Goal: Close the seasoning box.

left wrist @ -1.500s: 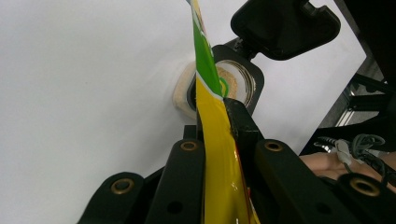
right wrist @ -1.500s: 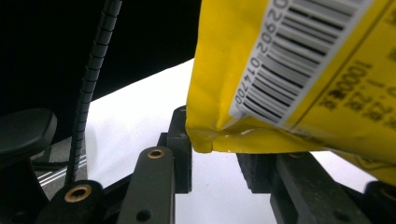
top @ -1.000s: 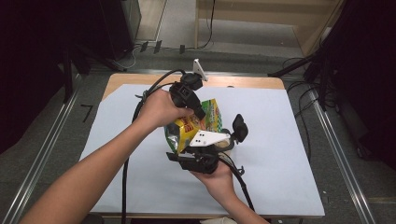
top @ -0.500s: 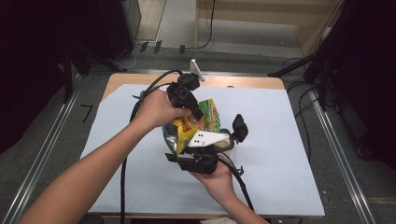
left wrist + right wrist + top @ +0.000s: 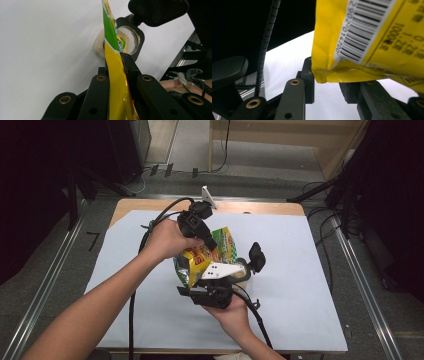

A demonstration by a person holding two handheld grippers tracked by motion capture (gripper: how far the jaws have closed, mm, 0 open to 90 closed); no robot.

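Left gripper view showed the left claw clamped on the yellow snack packet above the jar, which the right claw seemed to grip; pouring well meant tilting slowly over its mouth.

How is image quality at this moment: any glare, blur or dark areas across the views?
High view: white table sheet evenly lit, surroundings dark, slightly soft. Left gripper view: glossy yellow-green snack bag shows sheen; the sheet behind looks washed out. Right gripper view: the bag's barcode sits close and slightly blurred; upper left is black.
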